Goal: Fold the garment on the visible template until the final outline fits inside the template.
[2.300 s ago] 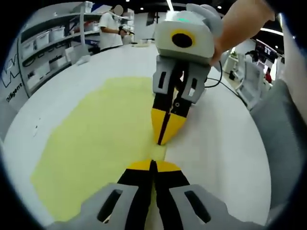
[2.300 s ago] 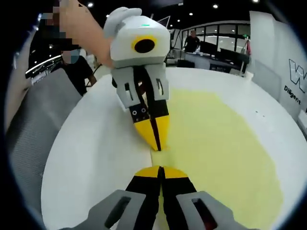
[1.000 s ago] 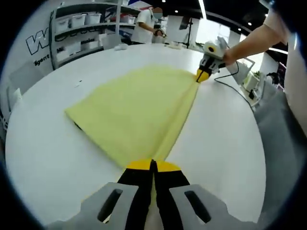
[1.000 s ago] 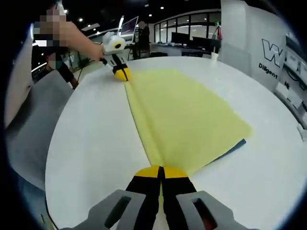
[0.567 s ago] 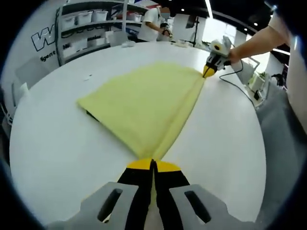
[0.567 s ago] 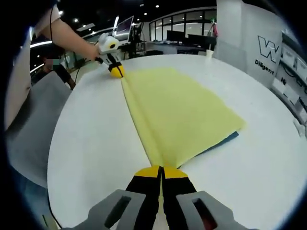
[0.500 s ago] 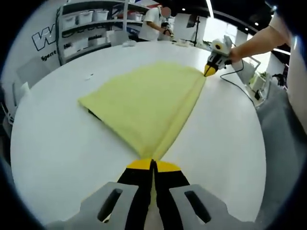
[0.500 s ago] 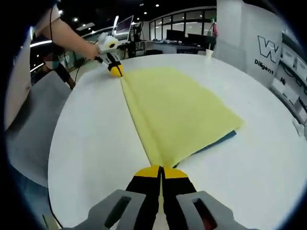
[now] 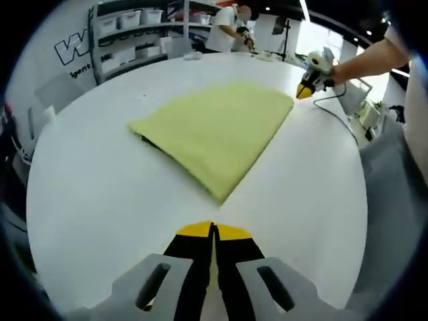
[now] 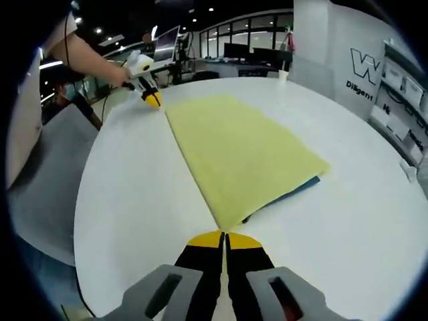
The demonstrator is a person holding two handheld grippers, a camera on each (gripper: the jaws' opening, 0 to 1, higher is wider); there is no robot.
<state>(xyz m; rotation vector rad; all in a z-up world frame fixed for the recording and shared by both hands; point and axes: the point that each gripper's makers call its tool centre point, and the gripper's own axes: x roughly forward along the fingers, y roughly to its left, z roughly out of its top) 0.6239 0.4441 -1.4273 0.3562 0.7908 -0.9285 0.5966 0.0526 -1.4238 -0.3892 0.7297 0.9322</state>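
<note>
A yellow garment (image 9: 217,130) lies folded flat in a long wedge on the white round table (image 9: 100,200). A thin dark blue template edge (image 10: 294,190) shows under its far side, also seen as a dark sliver (image 9: 143,139). My left gripper (image 9: 214,229) is shut and holds nothing; the garment's near corner (image 9: 221,196) lies a little ahead of its tips. My right gripper (image 10: 225,235) is shut too, with the other corner (image 10: 229,224) just ahead of it. Each gripper shows small in the other's view, beside a garment corner: right gripper (image 9: 304,91), left gripper (image 10: 152,100).
A person's forearm (image 9: 364,60) reaches in over the table's edge, and a black cable (image 9: 334,110) trails there. A grey chair (image 10: 47,174) stands by the rim. Shelves with bins (image 9: 127,20) and a standing person (image 9: 227,27) are beyond. A paper cup (image 10: 282,75) sits far off.
Both grippers have let go of the garment's corners and drawn back from it. The garment now lies flat and loose on the table instead of stretched between the jaws.
</note>
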